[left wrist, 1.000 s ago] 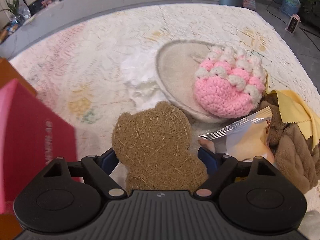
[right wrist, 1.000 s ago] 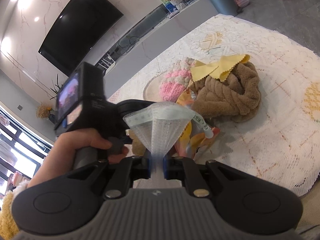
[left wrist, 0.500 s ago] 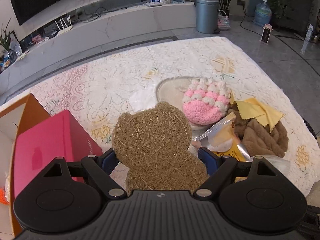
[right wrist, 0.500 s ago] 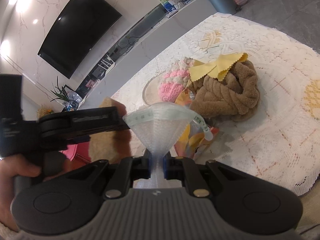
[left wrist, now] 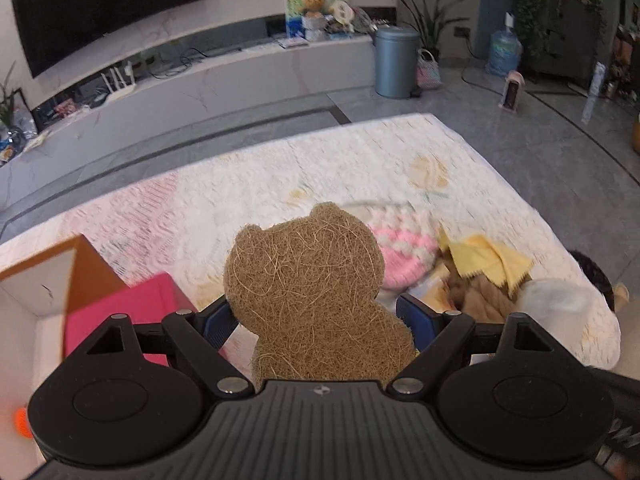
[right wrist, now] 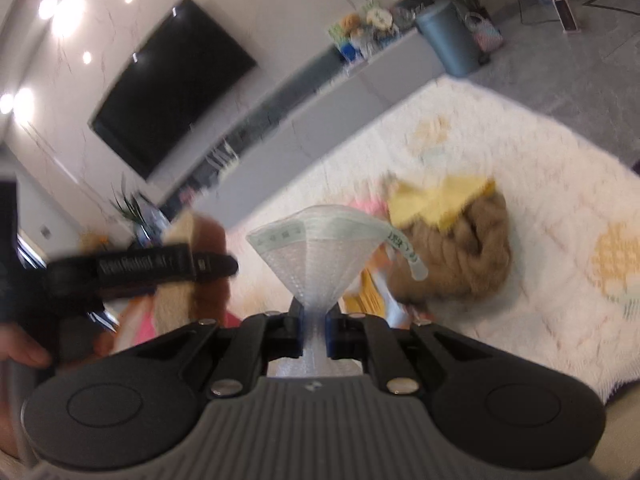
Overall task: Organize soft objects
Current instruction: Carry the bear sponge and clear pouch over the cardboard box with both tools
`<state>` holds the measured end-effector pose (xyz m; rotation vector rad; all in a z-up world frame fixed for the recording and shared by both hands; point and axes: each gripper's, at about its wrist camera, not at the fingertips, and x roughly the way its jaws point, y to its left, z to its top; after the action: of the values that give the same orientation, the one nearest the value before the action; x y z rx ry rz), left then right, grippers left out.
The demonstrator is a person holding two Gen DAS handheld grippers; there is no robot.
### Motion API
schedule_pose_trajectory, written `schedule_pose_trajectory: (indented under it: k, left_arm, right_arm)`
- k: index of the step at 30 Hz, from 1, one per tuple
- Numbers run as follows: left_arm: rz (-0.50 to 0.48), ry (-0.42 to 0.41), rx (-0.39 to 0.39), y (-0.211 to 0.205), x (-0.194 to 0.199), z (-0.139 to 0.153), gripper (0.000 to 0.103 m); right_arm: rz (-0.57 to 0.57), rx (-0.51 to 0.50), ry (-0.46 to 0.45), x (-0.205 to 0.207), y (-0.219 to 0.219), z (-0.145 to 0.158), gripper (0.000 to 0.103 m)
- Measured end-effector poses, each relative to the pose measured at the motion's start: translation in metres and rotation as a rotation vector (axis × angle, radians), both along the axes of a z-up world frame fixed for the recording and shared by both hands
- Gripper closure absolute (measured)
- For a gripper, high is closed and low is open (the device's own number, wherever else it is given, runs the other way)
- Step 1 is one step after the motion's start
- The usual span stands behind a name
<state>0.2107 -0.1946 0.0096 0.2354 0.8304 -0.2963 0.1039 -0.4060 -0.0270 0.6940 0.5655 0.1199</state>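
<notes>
My left gripper (left wrist: 318,320) is clamped on a bear-shaped fibre pad (left wrist: 316,300), my right gripper (right wrist: 314,320) on a folded face mask (right wrist: 320,248), above the lace-covered table (left wrist: 240,208).

Lace-covered table (left wrist: 280,184): pink crochet piece (left wrist: 404,256), brown towel (right wrist: 460,256).

We get bright, even indoor light here. Ceiling spotlights (right wrist: 60,10) flare into white blobs at upper left of the right wrist view, which is smeared with motion blur. In the left wrist view the tablecloth (left wrist: 248,200) is blurred, while the far room stays sharper. Fisheye bends both pictures' edges.
</notes>
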Motion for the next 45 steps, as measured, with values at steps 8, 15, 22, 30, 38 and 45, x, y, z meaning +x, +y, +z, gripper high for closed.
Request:
schedule_pose_trajectory:
  k: [8,15,22,30,38,45]
  left_arm:
    - [0.074,-0.054,-0.022,0.041,0.024,0.034,0.004]
    - [0.198,-0.079,-0.099,0.105,0.045,0.056,0.004]
    - [0.324,-0.119,-0.170,0.184,0.055,0.071,0.004]
    - [0.473,-0.108,-0.342,0.290,0.049,0.067,0.004]
    - [0.612,-0.128,-0.437,0.371,0.034,0.033,0.004]
    - [0.606,-0.074,-0.458,0.393,0.035,-0.001,0.004]
  right_arm:
    - [-0.023,-0.137,0.009,0.024,-0.001,0.049,0.095]
    - [0.002,-0.227,-0.053,0.058,0.025,0.115,0.096]
    - [0.074,-0.309,-0.122,0.100,0.091,0.171,0.095]
    - [0.229,-0.353,-0.188,0.134,0.205,0.203,0.095]
    - [0.403,-0.420,-0.187,0.148,0.316,0.197,0.096]
    - [0.506,-0.490,-0.105,0.164,0.372,0.154,0.096]
